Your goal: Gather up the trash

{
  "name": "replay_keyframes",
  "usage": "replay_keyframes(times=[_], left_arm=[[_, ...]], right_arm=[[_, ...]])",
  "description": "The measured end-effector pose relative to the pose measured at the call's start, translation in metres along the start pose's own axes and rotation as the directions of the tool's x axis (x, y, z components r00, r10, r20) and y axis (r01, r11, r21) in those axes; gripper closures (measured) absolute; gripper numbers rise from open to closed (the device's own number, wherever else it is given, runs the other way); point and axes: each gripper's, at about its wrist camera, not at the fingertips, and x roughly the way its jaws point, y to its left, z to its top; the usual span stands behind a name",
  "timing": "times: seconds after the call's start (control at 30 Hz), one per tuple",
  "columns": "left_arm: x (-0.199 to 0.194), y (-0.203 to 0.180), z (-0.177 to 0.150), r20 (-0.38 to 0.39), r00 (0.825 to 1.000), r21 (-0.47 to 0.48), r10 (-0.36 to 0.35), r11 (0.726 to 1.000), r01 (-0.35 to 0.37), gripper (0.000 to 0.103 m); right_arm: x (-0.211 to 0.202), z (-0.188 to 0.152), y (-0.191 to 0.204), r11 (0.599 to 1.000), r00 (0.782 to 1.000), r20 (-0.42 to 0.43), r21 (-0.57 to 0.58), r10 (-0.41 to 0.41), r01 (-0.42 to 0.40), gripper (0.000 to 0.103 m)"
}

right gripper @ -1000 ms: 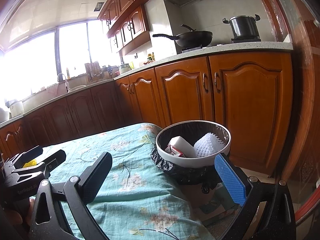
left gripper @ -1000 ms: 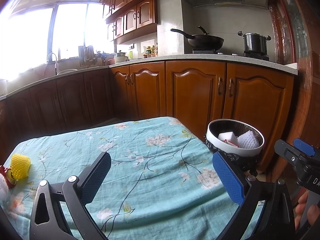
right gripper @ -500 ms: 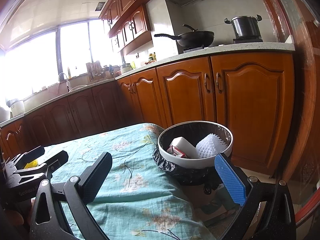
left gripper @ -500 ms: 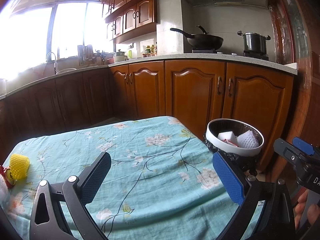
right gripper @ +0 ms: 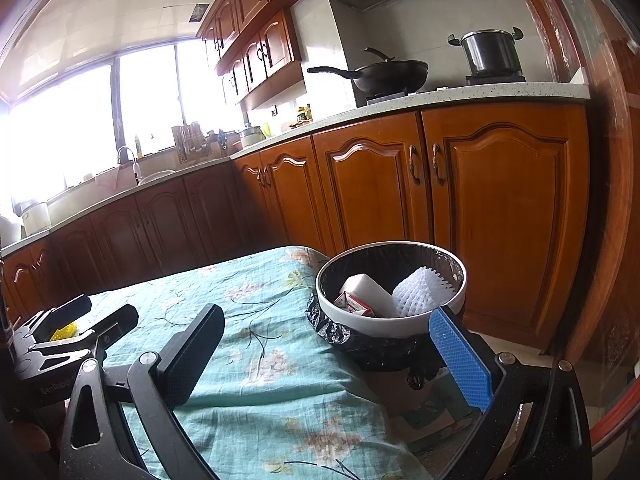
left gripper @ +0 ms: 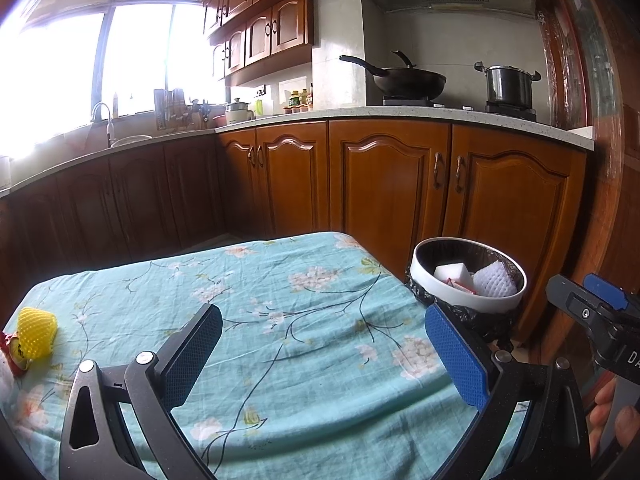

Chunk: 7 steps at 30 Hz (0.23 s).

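Note:
A white-rimmed trash bin (left gripper: 460, 301) with a black liner stands off the table's right edge; it also shows in the right wrist view (right gripper: 384, 326). Inside lie a white block (right gripper: 370, 288), a white foam net (right gripper: 420, 290) and a red-and-white packet (right gripper: 354, 305). A yellow foam net (left gripper: 37, 333) lies at the table's far left beside a red wrapper (left gripper: 12, 354). My left gripper (left gripper: 324, 354) is open and empty over the tablecloth. My right gripper (right gripper: 328, 354) is open and empty, just before the bin.
The table wears a teal floral cloth (left gripper: 280, 320). Wooden cabinets (left gripper: 392, 184) run behind, with a wok (left gripper: 404, 80) and a pot (left gripper: 508, 86) on the stove. A sink (left gripper: 120, 140) sits under the window. A wooden door frame (left gripper: 604, 200) stands right.
Both views have shifted only slightly; the right gripper has eased a little toward the bin. Both grippers stay open and empty.

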Motion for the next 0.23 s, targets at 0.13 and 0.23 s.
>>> replay_keyframes(times=[0.13, 0.23], left_arm=[[-0.0003, 0.0016, 0.0008, 0.001, 1.0, -0.011, -0.002, 1.0, 0.002, 0.001], [0.001, 0.0039, 0.0003, -0.004, 1.0, -0.02, -0.003, 1.0, 0.002, 0.001]], right_arm=[[0.0018, 0.001, 0.0016, 1.0, 1.0, -0.007, -0.004, 0.005, -0.005, 0.0], [0.0055, 0.0015, 0.0034, 1.0, 1.0, -0.018, -0.006, 0.01, -0.01, 0.0]])
